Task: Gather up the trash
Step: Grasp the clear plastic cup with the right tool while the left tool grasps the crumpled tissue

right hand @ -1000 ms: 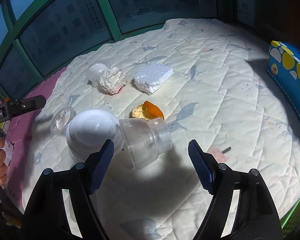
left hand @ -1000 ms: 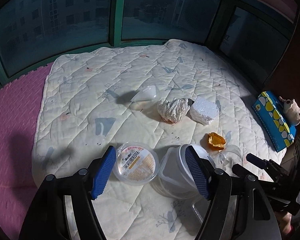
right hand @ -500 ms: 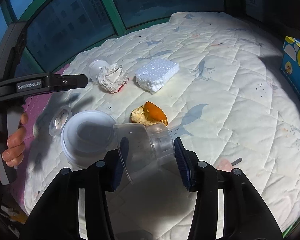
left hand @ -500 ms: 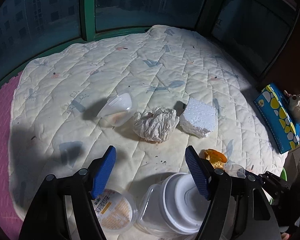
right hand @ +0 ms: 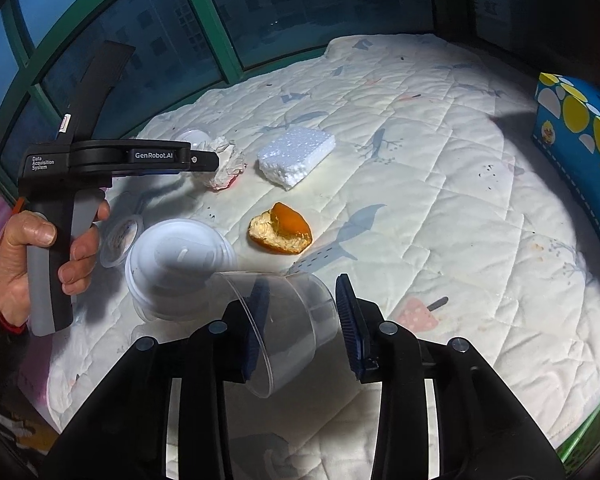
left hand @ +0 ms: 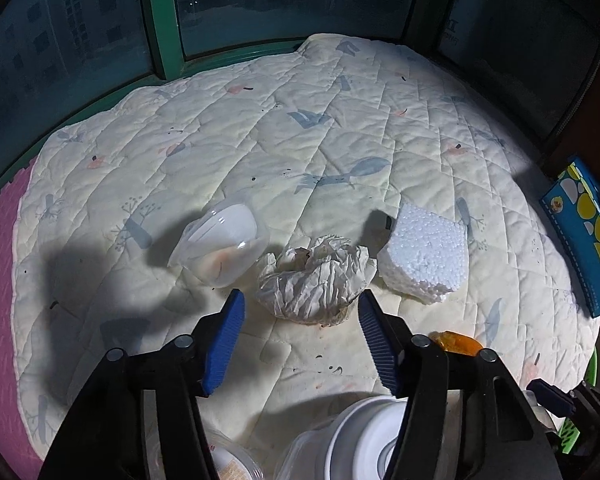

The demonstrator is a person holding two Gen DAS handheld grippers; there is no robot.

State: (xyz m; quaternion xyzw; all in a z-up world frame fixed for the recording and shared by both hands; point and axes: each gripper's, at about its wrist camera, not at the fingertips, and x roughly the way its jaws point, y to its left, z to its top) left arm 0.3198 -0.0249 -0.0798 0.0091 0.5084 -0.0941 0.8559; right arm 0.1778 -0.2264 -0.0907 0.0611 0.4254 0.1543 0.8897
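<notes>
The right gripper (right hand: 302, 326) pinches a clear plastic cup (right hand: 284, 328) on its side, ready for carrying off. The left gripper (left hand: 300, 322), spread wide, frames the crumpled paper (left hand: 314, 280) mid-quilt (left hand: 340, 128), apparently lining up a grasp.

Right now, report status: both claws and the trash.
Left claw open, poised at crumpled paper. Right claw shut on clear plastic cup. Foam block, orange peel loose on quilt. Nothing blocking.
</notes>
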